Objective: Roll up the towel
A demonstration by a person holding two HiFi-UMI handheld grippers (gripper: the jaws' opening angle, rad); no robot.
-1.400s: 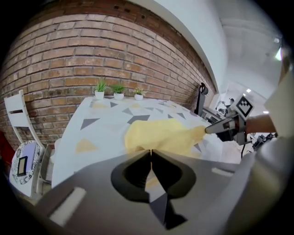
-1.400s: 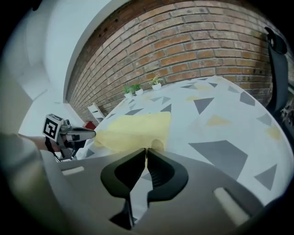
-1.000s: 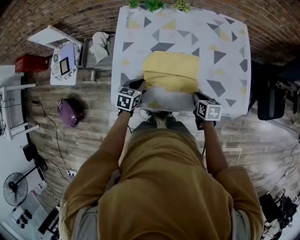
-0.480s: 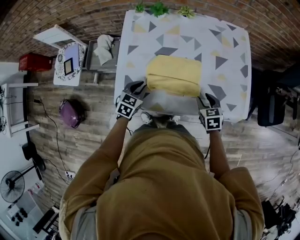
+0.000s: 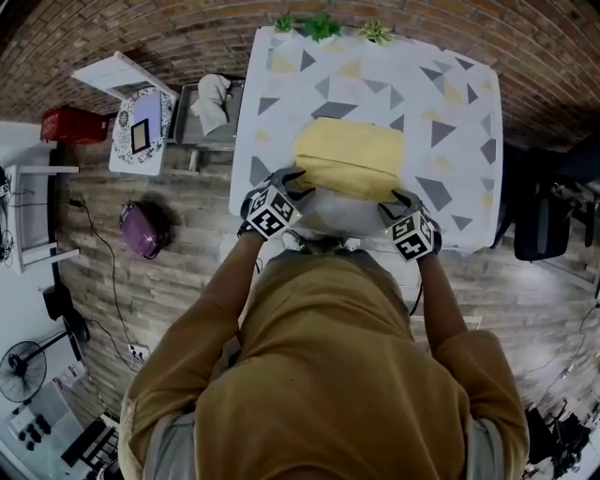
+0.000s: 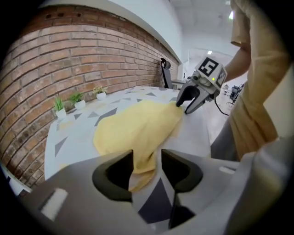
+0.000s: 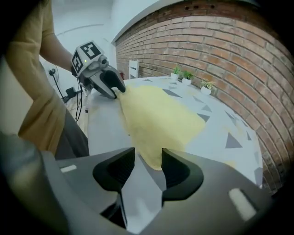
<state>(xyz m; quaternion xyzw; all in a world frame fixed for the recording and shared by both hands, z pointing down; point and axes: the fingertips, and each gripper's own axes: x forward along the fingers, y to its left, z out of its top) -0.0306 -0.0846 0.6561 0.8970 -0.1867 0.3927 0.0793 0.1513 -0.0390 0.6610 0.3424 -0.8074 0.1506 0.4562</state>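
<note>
Your head camera looks steeply down from above your shoulders, well off the table [image 5: 450, 112]. It takes in the whole top, the floor [image 5: 169, 281] around it and both grippers at the near edge. The camera on the left gripper [image 5: 292, 178] sits just behind its own jaws, low over the table, and faces across the towel [image 5: 349, 157] toward the right gripper [image 5: 401, 199]. The right gripper's camera mirrors that, facing back at the left one. Each gripper view catches the other gripper. All three views share the towel, the table top and the plants [image 5: 322, 24] by the brick wall [image 6: 69, 50].
</note>
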